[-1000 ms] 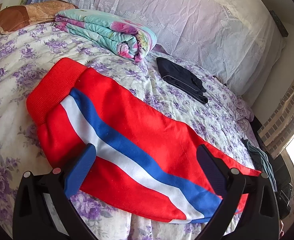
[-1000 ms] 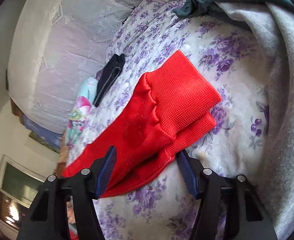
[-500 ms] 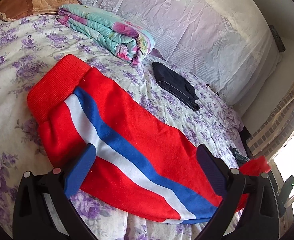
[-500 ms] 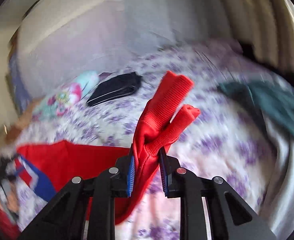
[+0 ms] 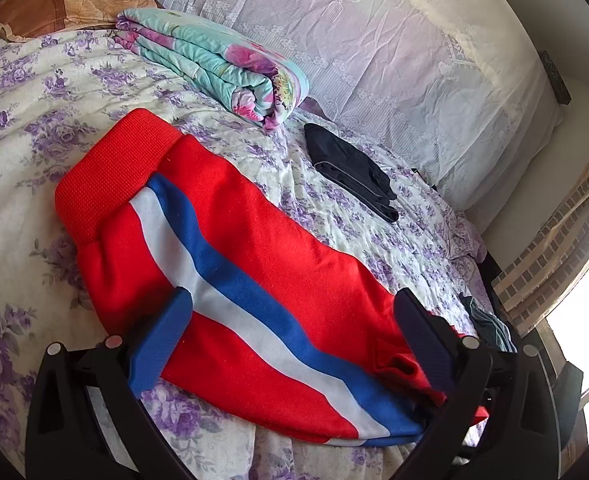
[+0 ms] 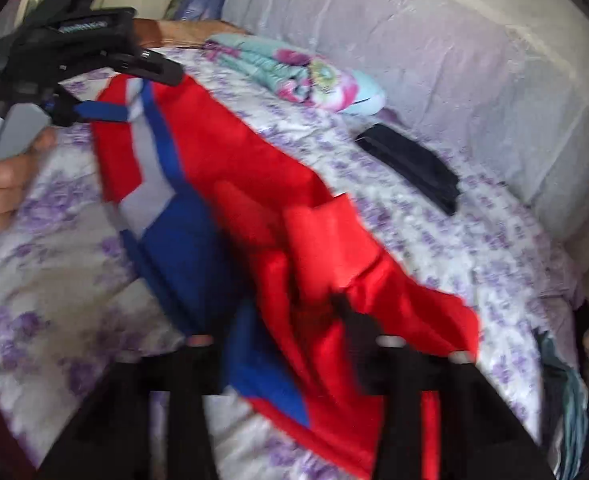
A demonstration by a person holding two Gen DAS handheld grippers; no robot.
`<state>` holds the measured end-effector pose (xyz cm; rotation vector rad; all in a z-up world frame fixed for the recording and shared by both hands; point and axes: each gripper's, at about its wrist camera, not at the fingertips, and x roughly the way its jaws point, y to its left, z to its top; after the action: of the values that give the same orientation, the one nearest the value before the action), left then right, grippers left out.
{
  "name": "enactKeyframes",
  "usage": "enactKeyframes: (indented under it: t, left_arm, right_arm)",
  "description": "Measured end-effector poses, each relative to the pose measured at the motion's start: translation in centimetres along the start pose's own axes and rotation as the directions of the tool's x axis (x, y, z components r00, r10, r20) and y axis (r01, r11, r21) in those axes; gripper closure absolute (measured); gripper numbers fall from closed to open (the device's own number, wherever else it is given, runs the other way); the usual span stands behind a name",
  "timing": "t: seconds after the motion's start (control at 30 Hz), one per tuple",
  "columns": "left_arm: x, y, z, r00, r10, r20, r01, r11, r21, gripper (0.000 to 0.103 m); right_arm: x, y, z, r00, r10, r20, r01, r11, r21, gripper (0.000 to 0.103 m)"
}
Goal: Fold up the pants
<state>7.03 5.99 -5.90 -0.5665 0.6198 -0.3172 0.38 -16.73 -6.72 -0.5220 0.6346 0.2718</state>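
Red pants point(image 5: 254, 264) with a blue-and-white stripe lie across the bed point(image 5: 34, 92), waistband toward its far left corner; the left tongs point(image 5: 294, 344) hover spread wide over the middle, gripping nothing. From the right wrist, blurred, the right tongs point(image 6: 290, 336) seem buried in bunched red cuff cloth carried over the leg; whether they clamp it I cannot tell. The step looks like folding cuffs toward waistband; next calls for laying the cuffs flat, edges matched, near the waistband.
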Motion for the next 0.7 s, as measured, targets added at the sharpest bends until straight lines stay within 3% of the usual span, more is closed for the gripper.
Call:
enactKeyframes:
  t: [0.13,0.2,0.27,0.4,0.53,0.63,0.7]
  left_arm:
    - [0.2,-0.5,-0.2,0.999,0.038,0.000,-0.038,0.999,0.032,0.005]
    - [0.3,-0.8,-0.2,0.999,0.054,0.000,-0.054,0.998,0.044,0.005]
    - [0.3,-1.0,-0.4,0.998,0.068,0.001,-0.068,0.996,0.056,0.005]
    - [0.3,-1.2,-0.5,0.997,0.081,0.003,-0.081,0.994,0.067,0.005]
    - [0.5,-1.5,-0.6,0.995,0.104,0.005,-0.104,0.991,0.085,0.005]
    - [0.6,-1.7,-0.7,0.992,0.126,0.009,-0.126,0.987,0.103,0.005]
    - [0.6,-1.9,-0.8,0.990,0.138,0.011,-0.138,0.984,0.114,0.005]
  right_arm:
    - [-3.3,-2.6,0.3,0.985,0.148,0.092,-0.161,0.975,0.154,0.042]
    - [-4.9,-5.4,0.5,0.972,0.157,0.173,-0.202,0.935,0.290,0.042]
    - [-5.0,-7.5,0.5,0.972,0.118,0.201,-0.192,0.896,0.401,0.040]
    - [-1.7,-9.1,0.4,0.988,0.087,0.129,-0.140,0.856,0.498,0.034]
    - [4.1,-7.3,-0.7,0.988,0.144,-0.050,-0.106,0.885,0.454,0.025]
    - [3.4,-8.6,-1.1,0.985,0.171,-0.007,-0.142,0.838,0.527,0.024]
    - [2.2,-9.3,-1.2,0.989,0.139,0.043,-0.139,0.816,0.560,0.024]
